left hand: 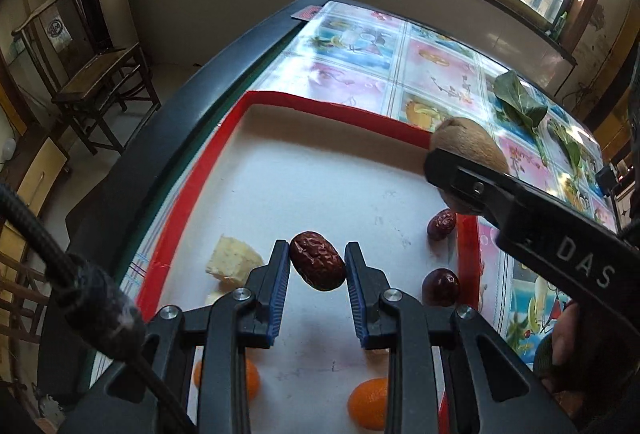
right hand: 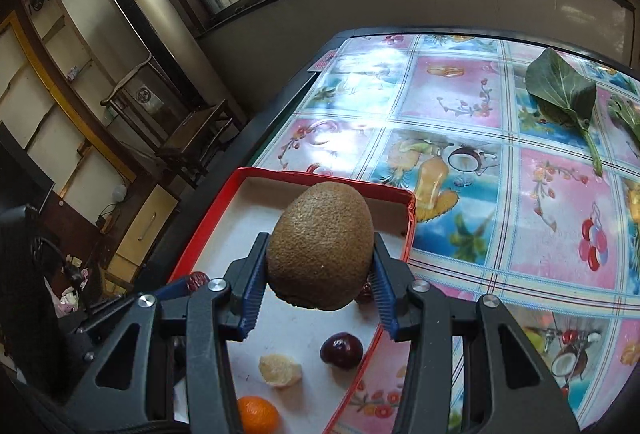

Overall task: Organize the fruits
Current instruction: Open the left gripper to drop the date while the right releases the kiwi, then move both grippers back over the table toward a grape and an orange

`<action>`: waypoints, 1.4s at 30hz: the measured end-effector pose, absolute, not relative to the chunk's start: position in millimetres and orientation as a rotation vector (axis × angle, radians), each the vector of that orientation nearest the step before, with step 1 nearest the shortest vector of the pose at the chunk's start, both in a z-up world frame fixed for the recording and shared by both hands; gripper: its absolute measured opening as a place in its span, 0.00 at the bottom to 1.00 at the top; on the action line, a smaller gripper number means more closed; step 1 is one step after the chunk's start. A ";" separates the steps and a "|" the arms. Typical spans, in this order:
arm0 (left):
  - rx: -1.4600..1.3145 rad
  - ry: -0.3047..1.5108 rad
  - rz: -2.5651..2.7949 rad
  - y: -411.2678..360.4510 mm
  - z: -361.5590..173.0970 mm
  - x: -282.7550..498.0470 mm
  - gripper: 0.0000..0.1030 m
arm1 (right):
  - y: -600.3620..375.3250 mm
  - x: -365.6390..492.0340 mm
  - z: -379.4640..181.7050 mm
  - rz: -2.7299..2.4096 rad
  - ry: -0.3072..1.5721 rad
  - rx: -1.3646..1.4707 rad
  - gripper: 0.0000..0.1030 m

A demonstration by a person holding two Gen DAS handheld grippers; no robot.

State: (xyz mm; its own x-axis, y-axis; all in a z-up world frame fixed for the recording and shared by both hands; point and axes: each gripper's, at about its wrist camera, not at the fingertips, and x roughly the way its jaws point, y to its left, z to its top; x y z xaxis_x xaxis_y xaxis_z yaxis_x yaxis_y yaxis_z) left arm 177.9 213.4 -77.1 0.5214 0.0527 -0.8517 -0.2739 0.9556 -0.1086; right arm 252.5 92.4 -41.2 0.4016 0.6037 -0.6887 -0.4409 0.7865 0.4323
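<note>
Room: barred windows along the far wall; wooden chair [left hand: 96, 81] far left.
Table: glossy fruit-print cloth [right hand: 460, 97]; a green leaf [right hand: 562, 89] lies far right.
Tray [left hand: 320, 105]: red rim, white floor, near left.
Right gripper [right hand: 320, 266]: jaws clamped on a fuzzy oval kiwi [right hand: 322, 246] above the tray.
Left gripper [left hand: 318, 266]: jaws pinch a wrinkled red date [left hand: 317, 260] above the tray.

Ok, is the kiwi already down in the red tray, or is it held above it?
Held above. The right gripper is shut on the kiwi, both blue pads pressing its sides, over the red tray, the tray floor visible beneath.
</note>
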 end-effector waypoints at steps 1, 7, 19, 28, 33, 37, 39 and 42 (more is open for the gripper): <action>-0.240 1.013 0.191 212.6 -79.7 178.4 0.26 | 96.3 255.7 -44.4 0.671 0.961 0.182 0.48; -0.251 1.045 0.176 214.2 -90.5 182.1 0.26 | 122.7 263.5 -61.6 0.692 1.000 0.100 0.48; -0.257 1.084 0.180 213.4 -96.9 185.3 0.28 | 148.5 266.1 -80.1 0.679 1.031 -0.015 0.49; -0.267 1.073 0.204 213.9 -91.3 171.5 0.50 | 140.3 263.0 -73.5 0.679 1.009 -0.010 0.53; -0.248 1.029 0.222 210.5 -76.7 158.3 0.60 | 125.5 257.5 -62.7 0.692 0.989 0.030 0.55; -0.239 1.004 0.229 208.0 -68.2 149.3 0.61 | 108.4 247.0 -54.5 0.703 0.985 0.079 0.56; -0.236 0.995 0.231 206.3 -64.8 145.2 0.62 | 97.9 240.8 -50.7 0.703 0.982 0.103 0.56; -0.242 0.983 0.227 202.9 -60.4 139.7 0.62 | 78.4 229.1 -45.1 0.703 0.976 0.155 0.56</action>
